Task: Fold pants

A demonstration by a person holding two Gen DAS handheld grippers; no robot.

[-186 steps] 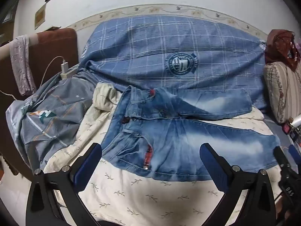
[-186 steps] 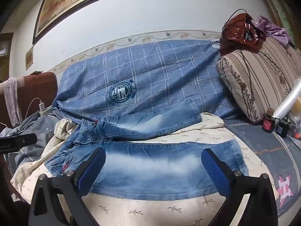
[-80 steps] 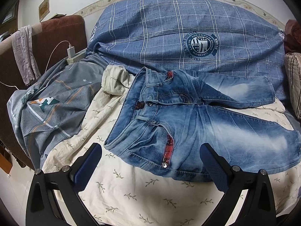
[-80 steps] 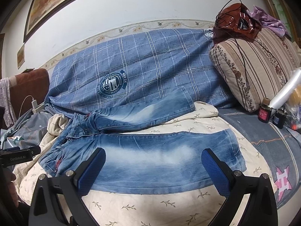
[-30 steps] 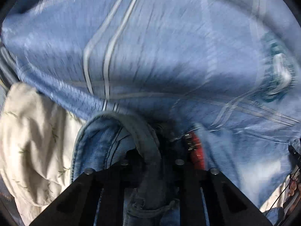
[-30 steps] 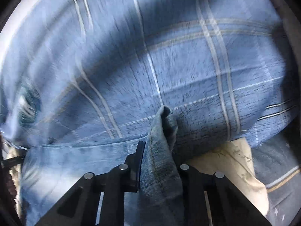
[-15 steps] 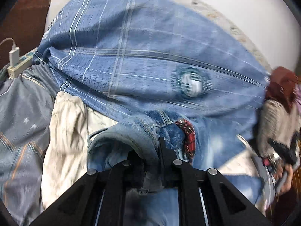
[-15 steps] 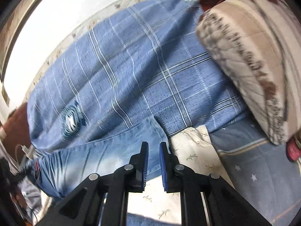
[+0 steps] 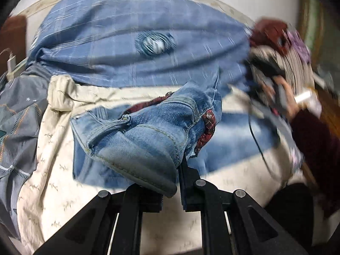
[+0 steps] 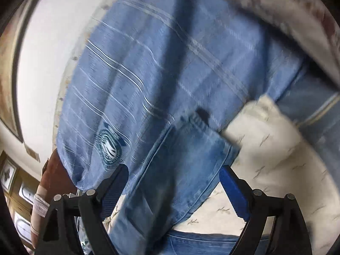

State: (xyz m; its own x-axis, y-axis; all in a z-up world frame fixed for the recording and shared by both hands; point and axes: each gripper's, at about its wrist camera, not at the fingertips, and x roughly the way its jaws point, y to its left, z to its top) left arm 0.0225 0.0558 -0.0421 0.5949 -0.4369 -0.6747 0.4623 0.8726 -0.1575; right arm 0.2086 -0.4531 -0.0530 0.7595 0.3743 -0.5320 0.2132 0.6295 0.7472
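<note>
The faded blue jeans [image 9: 148, 136] lie on a cream sheet [image 9: 53, 170] on the bed. My left gripper [image 9: 172, 182] is shut on the jeans' waistband and holds it lifted and pulled toward the near side, over the lower leg. My right gripper [image 10: 174, 182] is open and empty, its blue pads either side of the upper leg's hem end [image 10: 191, 148], which rests on the sheet [image 10: 265, 140]. The view is blurred. The person's other hand with the right gripper shows at the right of the left wrist view [image 9: 278, 93].
A large blue checked cover with a round emblem [image 9: 153, 44] lies behind the jeans. A grey quilt [image 9: 14, 114] is at the left with a charger [image 9: 10, 61]. A striped pillow [image 10: 276, 4] and a red cloth [image 9: 269, 31] are at the right.
My left gripper has pulled the waistband further toward the near side and right. My right gripper has opened and let go of the leg hem, which now lies on the sheet.
</note>
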